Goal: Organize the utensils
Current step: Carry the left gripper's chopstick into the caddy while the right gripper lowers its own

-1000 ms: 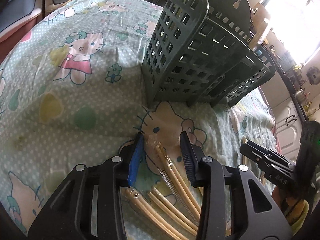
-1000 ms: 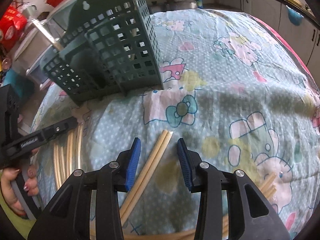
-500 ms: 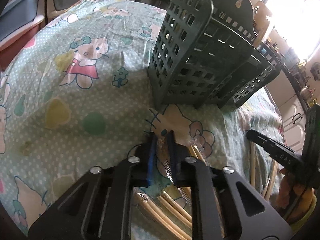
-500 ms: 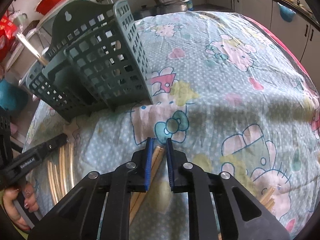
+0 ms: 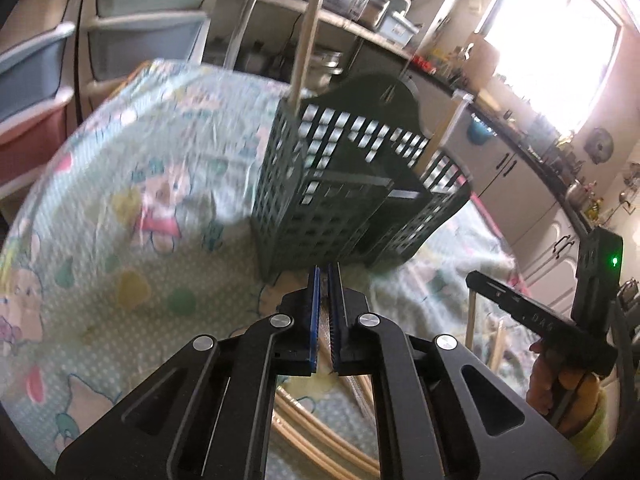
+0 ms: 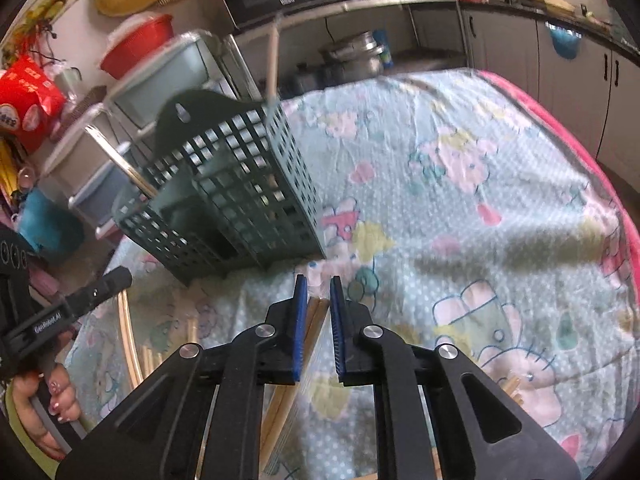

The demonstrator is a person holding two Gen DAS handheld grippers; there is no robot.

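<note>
Both grippers were open; now left gripper (image 5: 324,312) pinches wrapped chopsticks (image 5: 329,322), right gripper (image 6: 318,320) pinches chopstick pair (image 6: 312,320), both lifted off table middle. Next: green caddy (image 6: 240,196).

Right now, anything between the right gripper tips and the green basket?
Right wrist view: only bare cartoon-print tablecloth lies between the right gripper, shut on a pair of chopsticks, and the green basket. Nothing blocks that stretch.
</note>
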